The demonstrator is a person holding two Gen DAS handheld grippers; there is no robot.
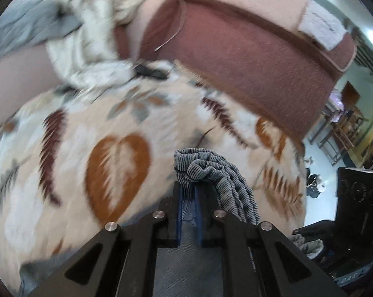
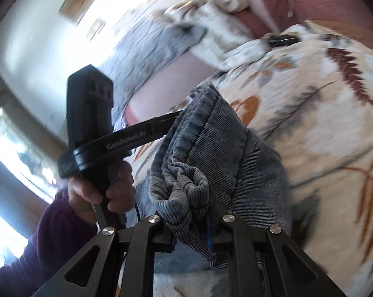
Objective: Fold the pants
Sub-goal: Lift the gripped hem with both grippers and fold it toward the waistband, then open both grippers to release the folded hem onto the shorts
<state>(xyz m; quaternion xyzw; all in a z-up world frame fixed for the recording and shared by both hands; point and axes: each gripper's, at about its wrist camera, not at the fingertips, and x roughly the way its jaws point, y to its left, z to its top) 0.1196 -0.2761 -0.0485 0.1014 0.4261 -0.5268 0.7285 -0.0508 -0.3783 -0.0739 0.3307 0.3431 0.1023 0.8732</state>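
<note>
Leaf-print blanket (image 1: 62, 160), both claws pinching bunched grey pants (image 1: 211, 170)

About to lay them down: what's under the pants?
The leaf-print blanket lies under the pants, which both claws hold. Whatever lies directly beneath the pants is hidden.
</note>
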